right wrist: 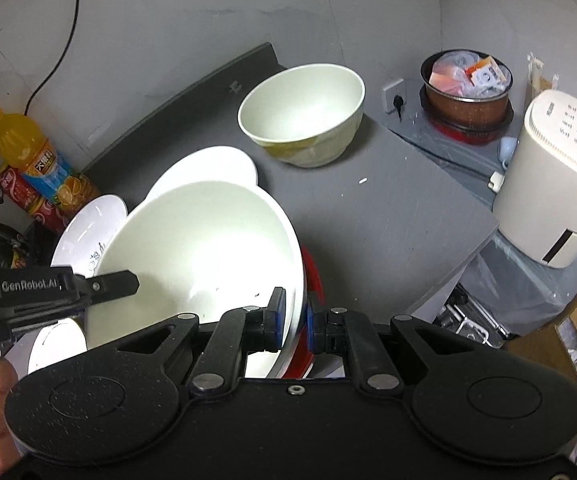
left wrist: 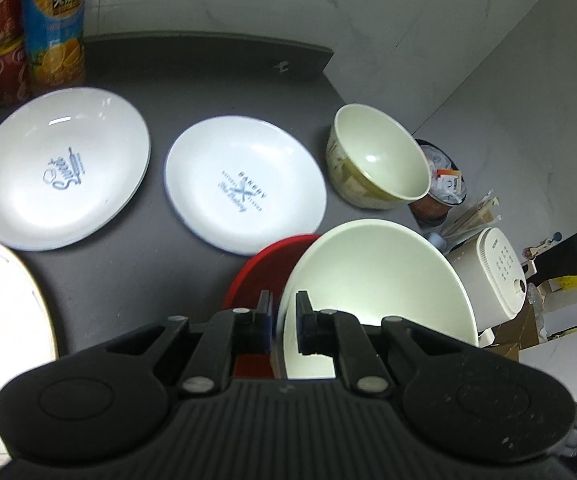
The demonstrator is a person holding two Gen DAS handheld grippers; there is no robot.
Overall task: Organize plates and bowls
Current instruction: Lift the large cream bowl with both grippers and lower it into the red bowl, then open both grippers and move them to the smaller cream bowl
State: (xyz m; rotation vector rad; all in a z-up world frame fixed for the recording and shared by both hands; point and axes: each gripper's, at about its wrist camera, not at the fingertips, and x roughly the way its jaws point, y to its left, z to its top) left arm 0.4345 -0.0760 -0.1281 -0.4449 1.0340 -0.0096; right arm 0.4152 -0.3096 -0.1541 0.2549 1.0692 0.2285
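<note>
Both tools pinch opposite rims of a large cream bowl (right wrist: 196, 256), sharing its weight. The right tool (right wrist: 295, 322) is nearly closed on the bowl's right edge; the left tool (left wrist: 282, 320) grips the left edge likewise. A red plate (left wrist: 260, 276) sits beneath, possibly clamped too. On the grey bench (right wrist: 388, 216), a smaller bowl (right wrist: 302, 114) waits at twelve o'clock, two white plates (left wrist: 62, 168) at ten.
</note>
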